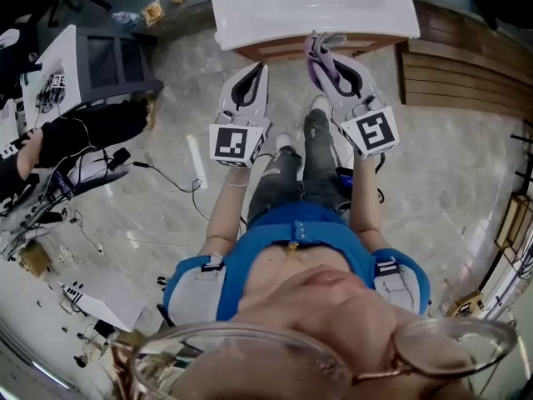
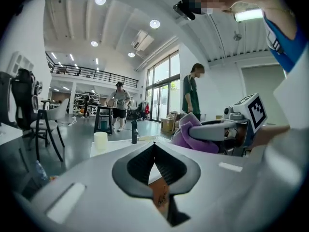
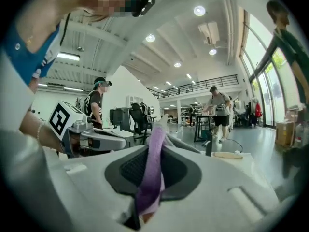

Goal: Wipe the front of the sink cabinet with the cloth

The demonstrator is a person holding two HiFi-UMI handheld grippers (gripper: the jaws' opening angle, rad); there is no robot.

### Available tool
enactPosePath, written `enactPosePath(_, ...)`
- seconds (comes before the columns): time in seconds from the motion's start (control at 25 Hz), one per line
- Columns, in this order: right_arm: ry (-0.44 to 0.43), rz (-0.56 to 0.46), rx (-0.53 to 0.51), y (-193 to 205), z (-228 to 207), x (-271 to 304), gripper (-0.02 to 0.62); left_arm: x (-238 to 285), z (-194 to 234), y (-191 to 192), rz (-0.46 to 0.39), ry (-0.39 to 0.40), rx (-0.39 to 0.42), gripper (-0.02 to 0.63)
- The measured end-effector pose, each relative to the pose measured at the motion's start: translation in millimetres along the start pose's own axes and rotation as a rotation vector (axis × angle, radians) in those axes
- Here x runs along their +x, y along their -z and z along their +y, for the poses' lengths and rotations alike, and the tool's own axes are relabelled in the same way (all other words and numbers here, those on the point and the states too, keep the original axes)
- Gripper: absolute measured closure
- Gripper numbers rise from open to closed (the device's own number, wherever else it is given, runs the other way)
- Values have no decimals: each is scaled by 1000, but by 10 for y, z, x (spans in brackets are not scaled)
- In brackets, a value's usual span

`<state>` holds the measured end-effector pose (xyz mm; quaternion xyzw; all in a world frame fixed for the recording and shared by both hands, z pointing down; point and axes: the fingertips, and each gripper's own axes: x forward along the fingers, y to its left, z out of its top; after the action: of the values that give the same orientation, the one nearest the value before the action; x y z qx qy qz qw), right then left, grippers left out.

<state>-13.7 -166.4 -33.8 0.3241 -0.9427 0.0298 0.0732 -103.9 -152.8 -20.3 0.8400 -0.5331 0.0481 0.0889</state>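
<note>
Before sink cabinet — right gripper pinching cloth; left gripper closed, alongside.

In the right claw the cloth, just before the sink cabinet; left claw alongside, to its left.

This is a large open lab or studio hall, not a home: a high ceiling with round lights, a railed mezzanine and tall windows. Office chairs, work tables and loose cables surround a freestanding sink cabinet.
</note>
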Motion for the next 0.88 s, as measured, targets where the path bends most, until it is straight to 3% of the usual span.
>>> enactPosePath(0.16, -186, -54, 18, 491, -29, 222, 543, 398, 144, 600, -11, -4, 13, 606)
enactPosePath(0.32, -311, -66, 75, 1462, -8, 395, 543, 652, 371, 1685, 23, -45, 13, 606)
enactPosePath(0.44, -288, -78, 41, 2192, -129, 518, 545, 847, 469, 2449, 24, -79, 38, 606)
enactPosePath(0.6, -252, -155, -14, 2827, -318, 558, 543, 1036, 395, 3064, -57, -68, 127, 606)
enactPosePath(0.8, -172, -267, -74, 3231, -423, 616, 543, 1021, 370, 3538, -223, -19, 264, 606)
enactPosePath(0.88, -120, -300, -83, 3219, -516, 621, 543, 981, 417, 3619, -303, -16, 269, 606)
